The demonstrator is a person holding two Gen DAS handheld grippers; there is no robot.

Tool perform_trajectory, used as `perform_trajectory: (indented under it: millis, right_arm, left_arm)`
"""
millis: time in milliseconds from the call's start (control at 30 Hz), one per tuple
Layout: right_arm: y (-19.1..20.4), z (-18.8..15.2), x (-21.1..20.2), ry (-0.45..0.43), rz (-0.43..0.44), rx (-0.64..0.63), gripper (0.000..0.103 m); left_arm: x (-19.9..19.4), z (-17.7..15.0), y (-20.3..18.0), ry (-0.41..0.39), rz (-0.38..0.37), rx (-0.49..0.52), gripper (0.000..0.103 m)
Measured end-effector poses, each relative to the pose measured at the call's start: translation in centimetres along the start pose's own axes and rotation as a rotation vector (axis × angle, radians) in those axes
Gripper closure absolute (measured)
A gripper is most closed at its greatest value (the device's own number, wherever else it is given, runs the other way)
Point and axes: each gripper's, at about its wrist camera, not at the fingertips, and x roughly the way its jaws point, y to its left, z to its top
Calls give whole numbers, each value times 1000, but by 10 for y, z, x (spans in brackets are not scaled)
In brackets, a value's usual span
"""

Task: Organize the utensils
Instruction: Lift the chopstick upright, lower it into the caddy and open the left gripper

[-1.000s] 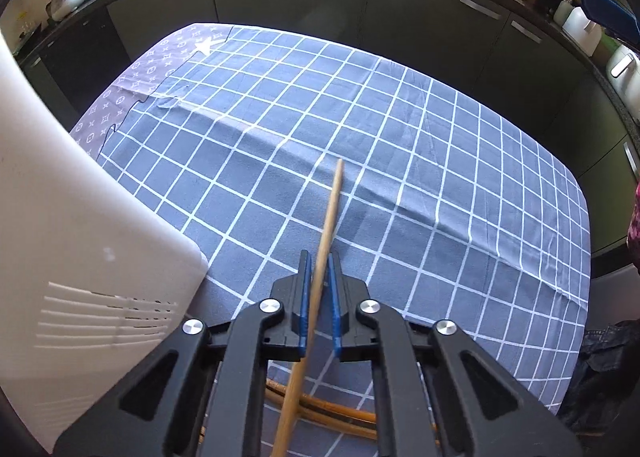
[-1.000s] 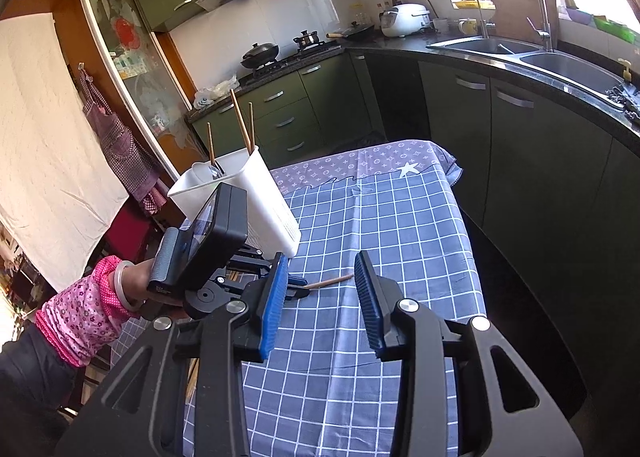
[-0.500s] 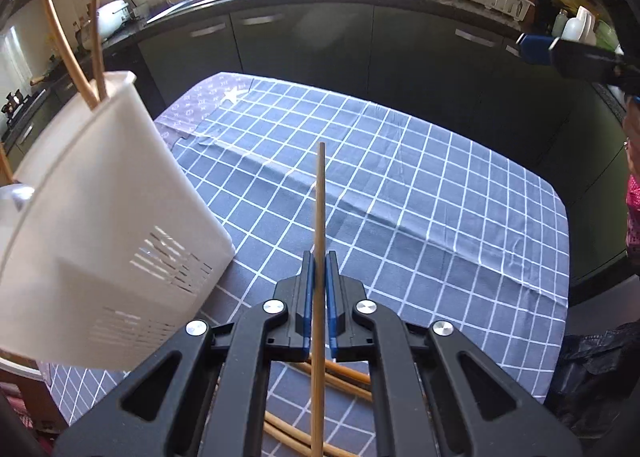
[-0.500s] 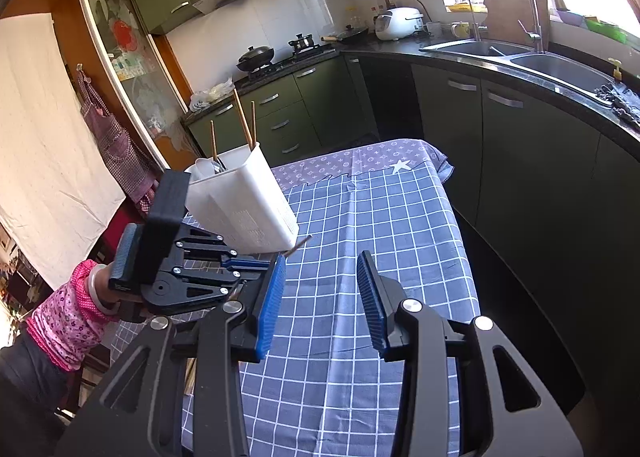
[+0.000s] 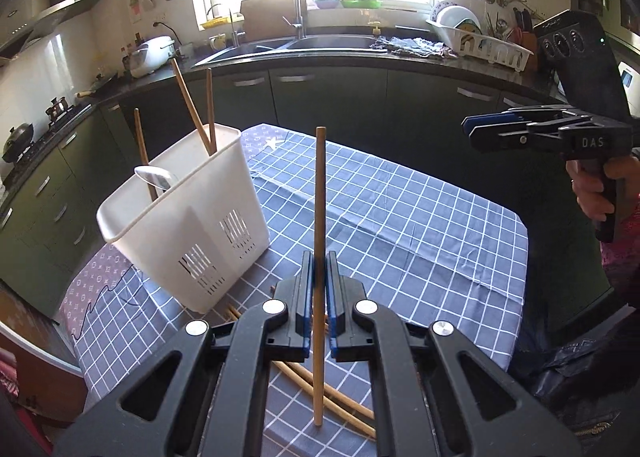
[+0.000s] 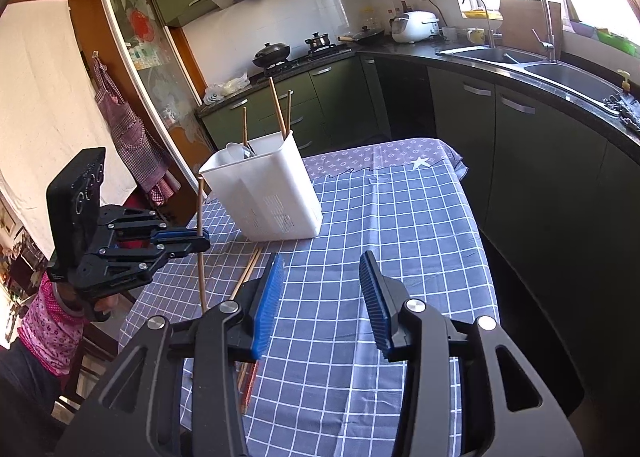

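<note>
A single wooden chopstick (image 5: 319,217) is clamped upright between the blue pads of the left gripper (image 5: 319,277), whose jaws are closed on it; the same grip is seen at nine o'clock in the right wrist view, where the chopstick (image 6: 199,245) is held clear of the checked tablecloth (image 6: 400,225). A white utensil caddy (image 5: 192,225) is seen at ten o'clock of the left gripper, standing on the cloth, with three chopsticks (image 5: 188,105) and a spoon (image 5: 154,177) held in it. More loose chopsticks (image 5: 332,397) are left lying on the cloth beneath the left gripper, just beside the caddy's base. The right gripper (image 6: 322,297) is held above the cloth with its jaws opening and nothing between them
</note>
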Motion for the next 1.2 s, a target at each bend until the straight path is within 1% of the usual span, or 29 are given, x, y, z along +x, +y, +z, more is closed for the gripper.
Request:
perform_trajectory:
  millis: [167, 400, 467, 567, 633, 733, 867, 1000, 1100, 1200]
  right_arm:
    - [8, -2, 6, 18, 14, -14, 63]
    - [17, -3, 21, 54, 29, -33, 62]
    - [18, -5, 26, 67, 24, -36, 60]
    - [18, -8, 38, 102, -10, -44, 59]
    - [14, -11, 48, 133, -36, -43, 59]
    - [6, -19, 63, 181, -47, -29, 59]
    - [-5, -30, 74, 220, -56, -14, 59]
    - [-14, -37, 77, 236, -64, -7, 59]
    - [-20, -40, 77, 242, -71, -2, 58]
    - [-24, -43, 75, 247, -76, -3, 55]
  left_arm:
    - [-21, -9, 6, -28, 34, -27, 97]
    - [-45, -19, 15, -56, 60, -72, 97]
    - [-50, -19, 17, -66, 69, -83, 97]
    - [-61, -14, 22, -78, 79, -108, 97]
    - [-69, -6, 27, -90, 84, -127, 97]
    - [-84, 14, 33, -125, 113, -139, 97]
    - [-112, 48, 44, -214, 162, -148, 97]
    - [-134, 81, 58, -306, 218, -163, 97]
    - [-139, 100, 72, -365, 278, -190, 97]
    - [-129, 110, 92, -388, 305, -235, 97]
